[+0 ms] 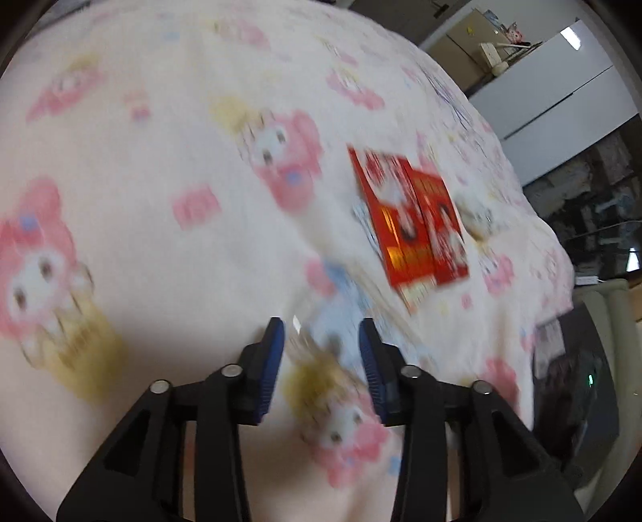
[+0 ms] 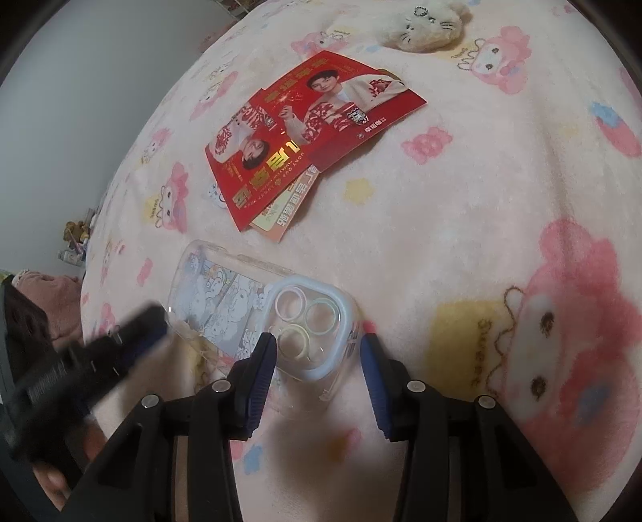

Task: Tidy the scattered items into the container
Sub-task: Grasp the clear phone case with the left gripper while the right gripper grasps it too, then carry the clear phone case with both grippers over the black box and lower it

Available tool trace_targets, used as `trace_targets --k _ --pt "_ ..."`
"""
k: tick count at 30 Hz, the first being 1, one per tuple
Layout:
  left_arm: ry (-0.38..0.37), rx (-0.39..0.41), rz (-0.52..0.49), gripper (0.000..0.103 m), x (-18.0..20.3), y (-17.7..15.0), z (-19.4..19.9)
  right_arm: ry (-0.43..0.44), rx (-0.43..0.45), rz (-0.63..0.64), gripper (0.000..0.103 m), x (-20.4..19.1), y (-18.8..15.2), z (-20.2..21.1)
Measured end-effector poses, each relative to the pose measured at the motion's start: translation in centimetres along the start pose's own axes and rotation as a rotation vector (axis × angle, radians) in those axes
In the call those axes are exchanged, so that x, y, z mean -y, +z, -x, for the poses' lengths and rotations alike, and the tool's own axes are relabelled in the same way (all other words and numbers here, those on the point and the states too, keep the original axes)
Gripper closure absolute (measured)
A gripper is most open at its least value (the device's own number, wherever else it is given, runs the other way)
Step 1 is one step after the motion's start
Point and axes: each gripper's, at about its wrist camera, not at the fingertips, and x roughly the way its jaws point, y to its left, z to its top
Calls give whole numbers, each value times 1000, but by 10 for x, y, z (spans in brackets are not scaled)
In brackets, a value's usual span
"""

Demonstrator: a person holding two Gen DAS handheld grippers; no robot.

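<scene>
A clear phone case with cartoon art and pastel lens rings lies flat on the pink cartoon blanket. My right gripper stands open astride its camera corner, blue pads close to both edges, and no squeeze shows. My left gripper is open over the blurred blanket with nothing between its fingers. In the right wrist view it appears as a blurred black shape at the case's other end. Red printed cards lie overlapped further up the bed, over a beige card.
A cream plush cat face lies beyond the cards, blurred in the left wrist view. The bed drops off to the right, where a dark object stands. White cabinets are behind. A pink fabric heap sits at the bed's left edge.
</scene>
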Motion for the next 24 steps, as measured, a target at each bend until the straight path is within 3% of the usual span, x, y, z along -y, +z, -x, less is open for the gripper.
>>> trace_targets --k 3,5,7,10,15,16,19,22,24 --pt "3 -32 -12 51 -8 17 -23 -14 -14 19 62 -4 2 -4" --pt "-6 -86 -26 69 -9 18 -38 1 -38 41 59 -8 3 -6" --pt "-24 -102 -62 74 -3 10 -42 -1 -54 64 58 -13 4 -12" --pt "19 -105 -104 74 5 -10 -39 0 -33 62 56 -15 7 -11" --pt "18 -152 -111 72 5 -46 -27 22 -6 16 55 -10 15 -11" --pt "13 -159 -107 68 3 -49 -29 15 -17 27 55 -13 15 -14" --pt "-1 -175 -63 68 -2 -47 -35 -17 -25 72 54 -19 12 -15" --pt "-28 -115 -107 68 16 -49 -10 -1 27 95 55 -24 9 9" --pt "-72 -78 -139 68 32 -47 12 35 124 96 55 -28 7 43"
